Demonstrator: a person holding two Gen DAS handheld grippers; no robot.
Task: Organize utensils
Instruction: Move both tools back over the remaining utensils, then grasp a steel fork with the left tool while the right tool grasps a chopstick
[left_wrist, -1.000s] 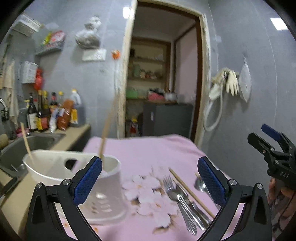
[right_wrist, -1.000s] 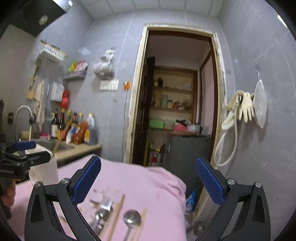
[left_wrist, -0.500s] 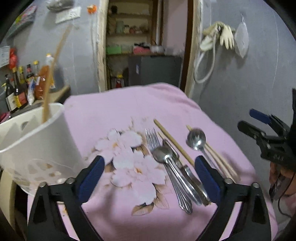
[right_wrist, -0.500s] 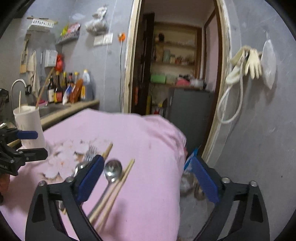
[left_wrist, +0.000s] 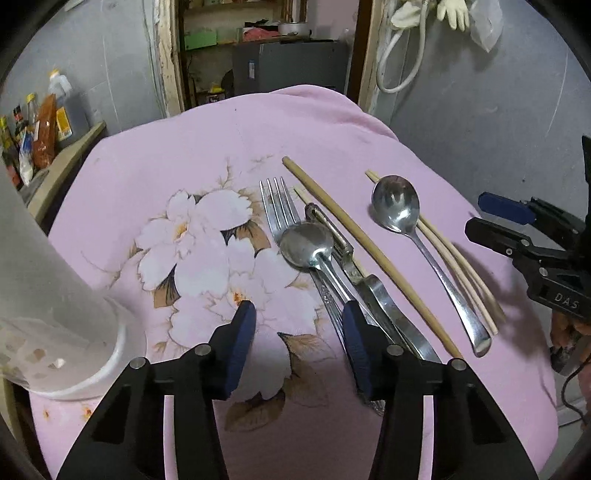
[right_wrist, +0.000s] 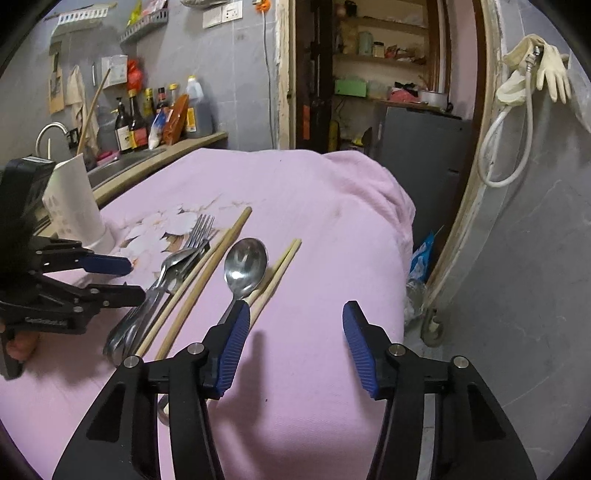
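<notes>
On the pink flowered cloth (left_wrist: 192, 147) lie a fork (left_wrist: 279, 206), a spoon (left_wrist: 306, 245) across it, a metal peeler (left_wrist: 332, 232), a long chopstick (left_wrist: 351, 236), a second spoon (left_wrist: 397, 208) and a thin chopstick pair (left_wrist: 454, 258). My left gripper (left_wrist: 298, 321) hangs over the cloth with its jaws closing on nothing; its right finger overlaps the fork and spoon handles. My right gripper (right_wrist: 295, 317) is also closing, with only cloth between its fingers; its left finger covers the handle of the second spoon (right_wrist: 246, 266). A white utensil holder (left_wrist: 48, 295) stands at the left.
The cloth's right edge drops off to the floor near a door frame (right_wrist: 469, 206) and a white hose (right_wrist: 509, 147). Behind the holder (right_wrist: 74, 199) are a sink tap (right_wrist: 48, 133) and several bottles (right_wrist: 147, 114). Each gripper shows in the other's view: right (left_wrist: 517, 229), left (right_wrist: 110, 280).
Both views tipped down from the wall and doorway onto the cloth and came closer to the utensils. Both pairs of jaws have narrowed a good deal.
</notes>
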